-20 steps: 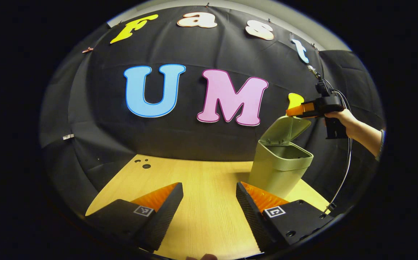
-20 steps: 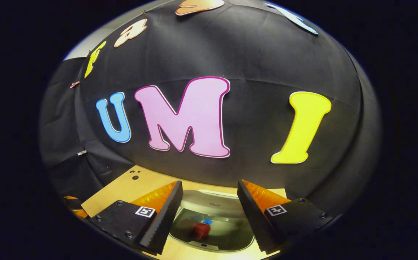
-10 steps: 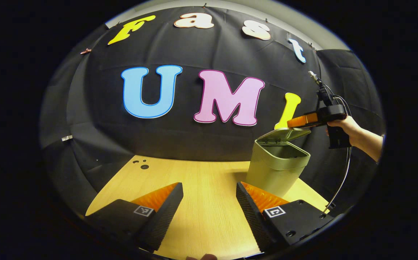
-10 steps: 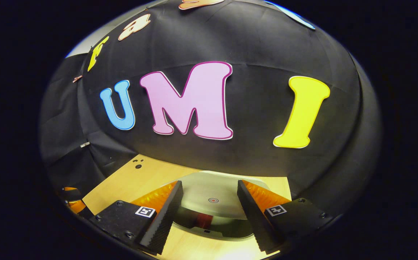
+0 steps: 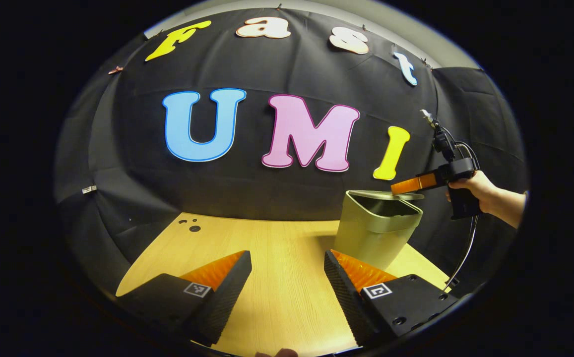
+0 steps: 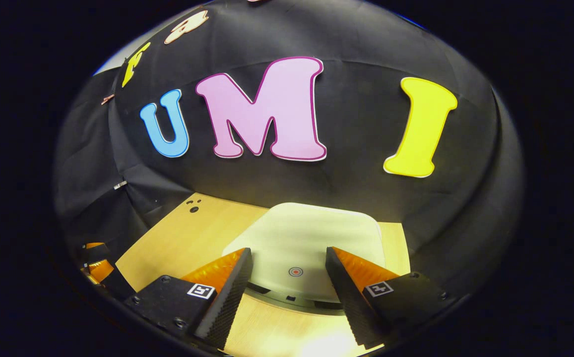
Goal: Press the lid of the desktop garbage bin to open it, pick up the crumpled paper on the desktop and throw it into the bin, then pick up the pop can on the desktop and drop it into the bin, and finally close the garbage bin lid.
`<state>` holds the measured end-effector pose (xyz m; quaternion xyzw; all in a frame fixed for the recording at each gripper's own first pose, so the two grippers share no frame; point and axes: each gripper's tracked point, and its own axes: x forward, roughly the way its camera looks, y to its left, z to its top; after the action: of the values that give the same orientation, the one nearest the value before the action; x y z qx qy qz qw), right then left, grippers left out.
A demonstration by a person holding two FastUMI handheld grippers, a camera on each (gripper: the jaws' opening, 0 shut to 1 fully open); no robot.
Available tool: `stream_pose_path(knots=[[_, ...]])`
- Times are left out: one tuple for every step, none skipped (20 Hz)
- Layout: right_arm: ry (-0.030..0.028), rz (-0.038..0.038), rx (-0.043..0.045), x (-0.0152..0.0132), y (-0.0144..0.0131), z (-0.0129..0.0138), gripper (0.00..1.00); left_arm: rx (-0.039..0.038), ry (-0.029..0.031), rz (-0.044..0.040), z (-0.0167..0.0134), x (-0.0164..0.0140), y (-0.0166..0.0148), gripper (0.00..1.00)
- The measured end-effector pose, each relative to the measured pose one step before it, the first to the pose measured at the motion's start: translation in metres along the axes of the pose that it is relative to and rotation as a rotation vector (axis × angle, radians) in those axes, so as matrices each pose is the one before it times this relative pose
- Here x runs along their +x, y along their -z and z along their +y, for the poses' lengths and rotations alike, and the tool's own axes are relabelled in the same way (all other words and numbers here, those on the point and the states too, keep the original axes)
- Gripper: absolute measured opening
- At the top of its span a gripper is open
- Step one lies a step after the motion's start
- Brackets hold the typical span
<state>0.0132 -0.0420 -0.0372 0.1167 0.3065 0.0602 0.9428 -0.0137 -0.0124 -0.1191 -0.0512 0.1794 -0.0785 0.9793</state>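
Left gripper view: olive-green garbage bin (image 5: 373, 233) at the right rear of a wooden desktop (image 5: 267, 267), leaning slightly, lid (image 5: 400, 195) lowered almost flat over the rim but still a sliver open along the near edge. Just above the lid's far side, the right gripper (image 5: 406, 186), held in a hand (image 5: 475, 187) reaching in from the right, cable trailing below; from this angle, cannot tell whether its fingers are spread. In the foreground, the left gripper (image 5: 287, 277), fingers wide apart with nothing between them, poised over bare desktop, well apart from the bin.

Right gripper view: right gripper (image 6: 288, 277) directly over the lid (image 6: 311, 238), fingers spread wide either side of a small red dot on it, gripping nothing. Narrow dark gap visible at the lid's near edge. Pop can and crumpled paper out of sight.
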Motion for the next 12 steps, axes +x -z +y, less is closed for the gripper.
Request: stream_pose_path(knots=[[-0.00055,0.00926,-0.00056,0.00032,0.00478,0.00029,0.94,-0.00183,0.00274,0.00185,-0.00052,0.00030,0.00085,0.95],[-0.00022,0.00602,-0.00357,0.00118,0.00293,0.00017,0.94,-0.00039,0.00115,0.00073,-0.00036,-0.00014,0.00002,0.95],[0.00049,0.00696,-0.00440,0.00035,0.00333,-0.00109,0.94,0.00177,0.00152,0.00122,-0.00024,0.00001,-0.00037,0.95],[0.00010,0.00870,-0.00404,0.00101,0.00238,-0.00013,0.94,0.00243,0.00030,0.00085,0.00005,0.00125,0.00091,0.95],[-0.00012,0.00678,-0.00322,0.00112,0.00251,-0.00004,0.94,0.00066,-0.00064,0.00080,0.00055,0.00057,-0.00063,0.95],[-0.00037,0.00787,-0.00467,0.00065,0.00234,0.00011,0.93,-0.00154,0.00098,0.00020,0.00052,0.00078,0.00018,0.95],[-0.00033,0.00507,-0.00410,0.00085,0.00158,0.00016,0.94,-0.00166,-0.00053,-0.00006,0.00016,-0.00005,-0.00011,0.95],[-0.00085,0.00521,-0.00413,0.00036,0.00127,0.00041,0.94,-0.00164,0.00055,0.00137,0.00046,0.00129,0.00034,0.95],[-0.00091,0.00549,-0.00113,0.00041,0.00101,-0.00103,0.94,-0.00062,-0.00143,0.00106,0.00034,0.00040,-0.00032,0.95],[-0.00130,0.00390,-0.00002,0.00177,0.00076,-0.00022,0.94,-0.00083,0.00105,-0.00020,-0.00018,0.00096,0.00052,0.95],[-0.00015,0.00501,0.00006,0.00093,0.00221,-0.00034,0.93,-0.00076,0.00053,0.00103,-0.00047,0.00108,0.00063,0.95],[-0.00105,0.00605,-0.00160,0.00079,0.00156,0.00028,0.93,-0.00063,-0.00019,-0.00050,0.00010,0.00037,-0.00005,0.95]])
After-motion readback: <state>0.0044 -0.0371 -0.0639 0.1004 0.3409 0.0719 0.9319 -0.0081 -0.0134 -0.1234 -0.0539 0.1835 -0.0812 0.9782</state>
